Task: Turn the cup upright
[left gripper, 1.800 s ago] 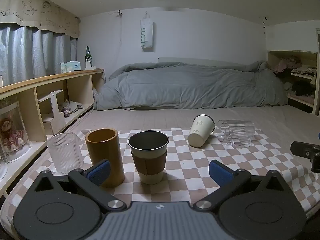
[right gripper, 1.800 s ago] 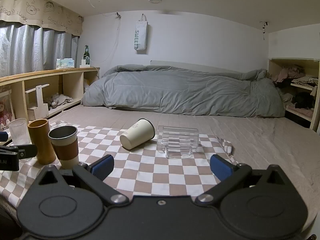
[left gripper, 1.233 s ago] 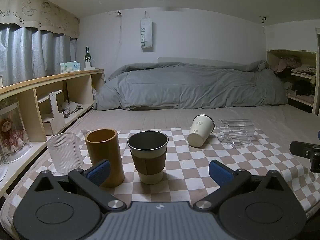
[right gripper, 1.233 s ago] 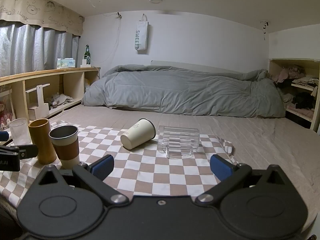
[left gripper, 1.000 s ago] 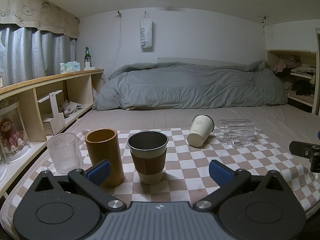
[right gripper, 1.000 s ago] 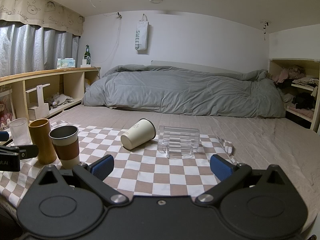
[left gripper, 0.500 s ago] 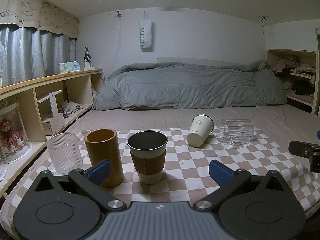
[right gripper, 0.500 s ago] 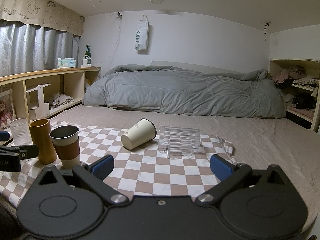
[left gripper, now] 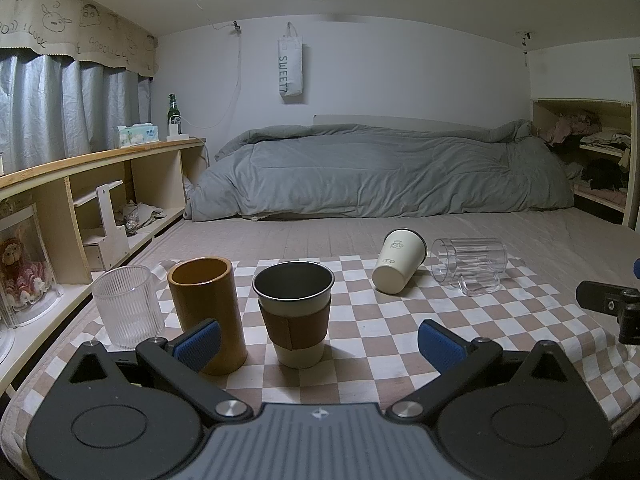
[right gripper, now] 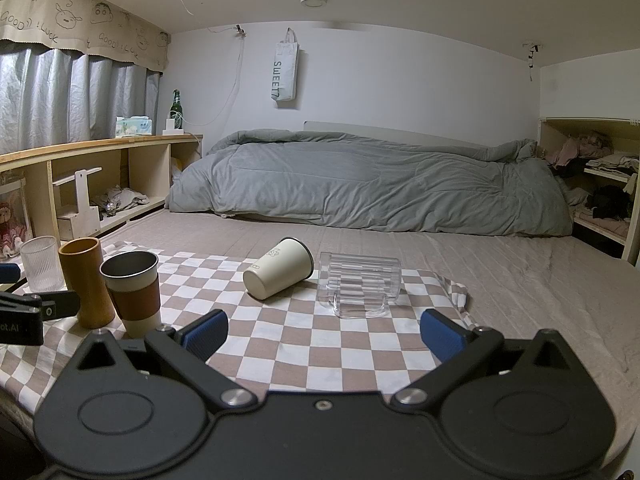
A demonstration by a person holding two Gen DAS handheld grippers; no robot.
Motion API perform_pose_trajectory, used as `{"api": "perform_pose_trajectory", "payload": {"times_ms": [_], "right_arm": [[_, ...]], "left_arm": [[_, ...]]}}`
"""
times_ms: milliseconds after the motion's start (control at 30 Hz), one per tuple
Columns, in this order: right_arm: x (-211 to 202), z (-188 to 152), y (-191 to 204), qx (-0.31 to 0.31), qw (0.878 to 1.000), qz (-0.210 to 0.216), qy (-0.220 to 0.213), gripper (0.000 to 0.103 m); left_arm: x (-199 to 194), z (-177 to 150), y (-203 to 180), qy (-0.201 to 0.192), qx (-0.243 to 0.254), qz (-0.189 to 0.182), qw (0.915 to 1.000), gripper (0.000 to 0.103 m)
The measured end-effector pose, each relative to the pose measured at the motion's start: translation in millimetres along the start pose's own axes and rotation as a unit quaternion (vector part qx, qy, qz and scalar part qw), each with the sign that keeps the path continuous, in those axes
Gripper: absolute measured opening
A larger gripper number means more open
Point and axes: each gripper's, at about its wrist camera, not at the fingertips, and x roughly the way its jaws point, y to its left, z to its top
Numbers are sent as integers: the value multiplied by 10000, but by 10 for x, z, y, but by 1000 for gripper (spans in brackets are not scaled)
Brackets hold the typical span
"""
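Nothing is done: the cream cup [right gripper: 279, 268] lies on its side, both grippers spread and empty.

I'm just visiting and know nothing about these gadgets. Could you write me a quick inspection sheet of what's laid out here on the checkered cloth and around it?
Surface: checkered cloth spread on a mattress, flat, rumpled at its right corner.
Job's things: cream cup and clear mug lie on their sides, close together.
Clutter: ribbed glass, bamboo cup and sleeved metal cup stand upright in a row.
Grippers: left gripper and right gripper are both open, holding nothing.
Cables: a white cord hangs down the back wall.
Surroundings: grey duvet, wooden shelves, curtains.
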Motion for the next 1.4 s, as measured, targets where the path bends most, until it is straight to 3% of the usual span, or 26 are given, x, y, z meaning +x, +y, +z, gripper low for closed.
{"api": "perform_pose_trajectory", "payload": {"times_ms": [1400], "right_arm": [[-33,3,-15,35,10000,-18,-45,103]], "left_arm": [[54,78,-86,13,180,-155,9997,103]]}}
